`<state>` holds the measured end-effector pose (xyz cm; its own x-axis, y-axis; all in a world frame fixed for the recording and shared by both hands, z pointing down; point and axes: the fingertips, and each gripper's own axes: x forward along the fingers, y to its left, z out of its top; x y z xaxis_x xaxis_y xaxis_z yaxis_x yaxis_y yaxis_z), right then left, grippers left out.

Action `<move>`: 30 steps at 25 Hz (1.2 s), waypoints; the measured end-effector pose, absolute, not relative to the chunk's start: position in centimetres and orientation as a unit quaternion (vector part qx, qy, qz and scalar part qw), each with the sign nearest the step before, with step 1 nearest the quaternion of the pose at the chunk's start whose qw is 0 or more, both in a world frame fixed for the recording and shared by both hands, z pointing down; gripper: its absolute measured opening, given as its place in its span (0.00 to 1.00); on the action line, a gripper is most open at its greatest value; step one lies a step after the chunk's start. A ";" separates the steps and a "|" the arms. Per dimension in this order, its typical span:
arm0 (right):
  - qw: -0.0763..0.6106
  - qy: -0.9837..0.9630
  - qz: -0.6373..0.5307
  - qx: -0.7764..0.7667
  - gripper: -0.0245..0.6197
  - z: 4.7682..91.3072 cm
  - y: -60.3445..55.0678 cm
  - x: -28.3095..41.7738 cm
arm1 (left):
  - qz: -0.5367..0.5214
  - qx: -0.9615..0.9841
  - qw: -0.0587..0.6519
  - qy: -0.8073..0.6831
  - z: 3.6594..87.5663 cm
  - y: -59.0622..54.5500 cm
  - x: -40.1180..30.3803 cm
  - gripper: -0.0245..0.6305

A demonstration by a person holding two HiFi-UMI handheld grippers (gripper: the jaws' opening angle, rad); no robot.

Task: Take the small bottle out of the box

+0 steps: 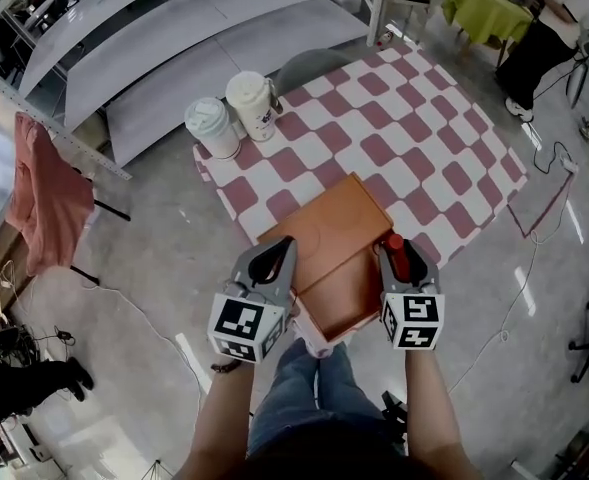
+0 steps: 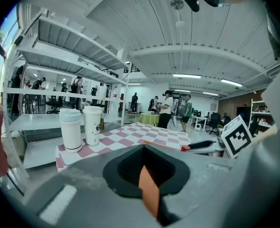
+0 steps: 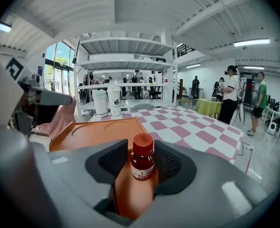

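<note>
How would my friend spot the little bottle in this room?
Find the checked table, then the orange box at its near edge. The bottle stands at the box's right corner. Unlike the tall white cups, it is tiny and red-capped.

We are in a big open lab hall, with white metal shelving (image 2: 63,61), a concrete floor (image 1: 144,268), ceiling strip lights (image 2: 187,76) and people (image 2: 167,109) standing at far desks.
</note>
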<state>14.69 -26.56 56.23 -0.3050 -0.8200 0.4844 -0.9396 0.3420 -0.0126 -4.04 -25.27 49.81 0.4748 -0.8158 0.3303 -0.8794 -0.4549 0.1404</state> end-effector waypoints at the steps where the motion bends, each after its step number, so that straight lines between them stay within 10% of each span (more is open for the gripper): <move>1: 0.203 -0.793 0.148 0.555 0.30 56.3 -26.8 14.6 | 0.109 0.845 0.148 -0.502 49.9 -25.2 -4.2 0.04; 30: 0.179 -0.794 0.134 0.566 0.25 53.3 -26.9 14.3 | 0.100 0.852 0.123 -0.499 47.3 -24.6 -4.9 0.04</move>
<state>14.30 -26.94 53.33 -0.2958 -0.8503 0.4353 -0.9461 0.3237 -0.0106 -4.87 -24.58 47.33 0.4824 -0.8255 0.2930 -0.8746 -0.4724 0.1093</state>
